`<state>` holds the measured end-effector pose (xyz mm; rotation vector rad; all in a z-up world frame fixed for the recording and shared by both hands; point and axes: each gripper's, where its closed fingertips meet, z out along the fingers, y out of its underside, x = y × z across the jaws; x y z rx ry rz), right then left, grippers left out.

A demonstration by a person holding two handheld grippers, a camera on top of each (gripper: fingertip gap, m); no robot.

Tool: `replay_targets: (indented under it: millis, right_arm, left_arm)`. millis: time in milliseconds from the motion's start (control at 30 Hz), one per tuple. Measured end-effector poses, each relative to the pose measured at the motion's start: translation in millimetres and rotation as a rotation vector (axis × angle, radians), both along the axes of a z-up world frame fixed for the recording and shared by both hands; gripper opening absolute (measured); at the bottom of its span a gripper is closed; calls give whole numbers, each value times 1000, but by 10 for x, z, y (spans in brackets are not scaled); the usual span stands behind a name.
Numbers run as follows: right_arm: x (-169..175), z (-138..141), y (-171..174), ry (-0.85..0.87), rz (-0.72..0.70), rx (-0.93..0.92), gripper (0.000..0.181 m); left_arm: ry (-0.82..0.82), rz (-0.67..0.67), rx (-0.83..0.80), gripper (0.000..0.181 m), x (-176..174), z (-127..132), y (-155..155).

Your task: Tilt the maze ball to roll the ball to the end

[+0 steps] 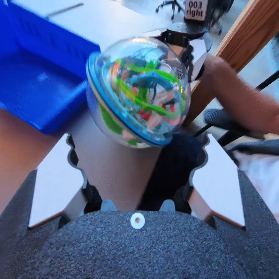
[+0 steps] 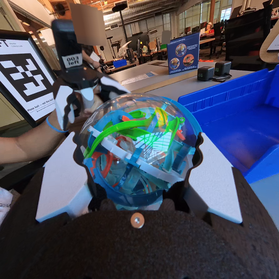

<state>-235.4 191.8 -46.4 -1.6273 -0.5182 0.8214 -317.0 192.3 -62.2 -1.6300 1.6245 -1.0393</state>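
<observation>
Left wrist view. Nearest item: my left gripper [image 1: 138,145], jaws spread wide, nothing between them. Beyond the tips: maze ball [image 1: 136,93], clear sphere, its blue seam ring slanting from upper left to lower right, so the axis through the ring leans toward upper right. It is held above the grey table [image 1: 114,166] by the right gripper [image 1: 188,52] at its far side. Blue bin [image 1: 39,72] just beside it on the left. Forearm [image 1: 235,96] and wooden post [image 1: 241,39] at right. View is blurred.

Right wrist view. Nearest item: my right gripper [image 2: 137,145], jaws clamped on the maze ball [image 2: 138,151], one finger at each flank. White track band runs upper left to lower right; green ramps above it. I cannot find the small ball inside. Shown here only: left gripper [image 2: 66,114] beyond at left, framed marker sign [image 2: 22,75], blue instruction card [image 2: 183,54], two small black cubes [image 2: 214,72]. Blue bin [image 2: 235,120] at right.
</observation>
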Motion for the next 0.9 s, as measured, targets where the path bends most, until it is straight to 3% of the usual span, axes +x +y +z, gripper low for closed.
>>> replay_targets:
  millis: [100,233,300,500,600,800,900]
  right_arm:
    - [-9,-5,21,2,10,-6,146]
    - [10,-11,48,21,11,-23,146]
    - [32,-12,68,43,10,-31,146]
    - [181,33,2,110,9,40,145]
    - [358,-239,-7,-5,-50,-14,149]
    - [79,-449,-5,-59,-2,-42,153]
    - [18,-440,69,-80,-30,-16,154]
  left_arm:
    - [-7,-212,201,159,301,68,-31]
    - [74,-306,197,159,525,-64,-14]
    - [112,-286,234,159,546,-185,48]
    - [47,-194,97,158,460,-234,119]
    - [-23,-158,6,152,422,-250,151]
    - [-144,-101,-124,152,387,-270,239]
    - [-128,-96,-162,153,332,-308,263]
